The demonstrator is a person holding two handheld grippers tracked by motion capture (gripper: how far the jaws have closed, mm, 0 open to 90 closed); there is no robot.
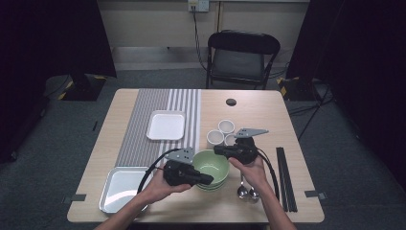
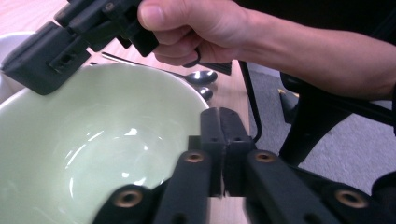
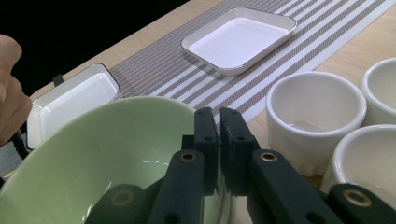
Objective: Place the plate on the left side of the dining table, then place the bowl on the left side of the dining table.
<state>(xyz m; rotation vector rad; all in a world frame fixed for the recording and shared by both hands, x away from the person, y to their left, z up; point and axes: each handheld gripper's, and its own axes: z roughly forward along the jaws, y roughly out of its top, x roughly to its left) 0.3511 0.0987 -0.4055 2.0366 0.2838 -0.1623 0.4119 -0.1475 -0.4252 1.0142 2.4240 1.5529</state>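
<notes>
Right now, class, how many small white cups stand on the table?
3, clustered right of the striped runner behind the green bowl: left cup, back cup, and right cup, partly hidden by the right gripper.

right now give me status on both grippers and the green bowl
Left gripper shut on near rim of green bowl. Right gripper shut on far rim. Bowl on table, stacked on another. White cups close behind, spoons beside.
</notes>
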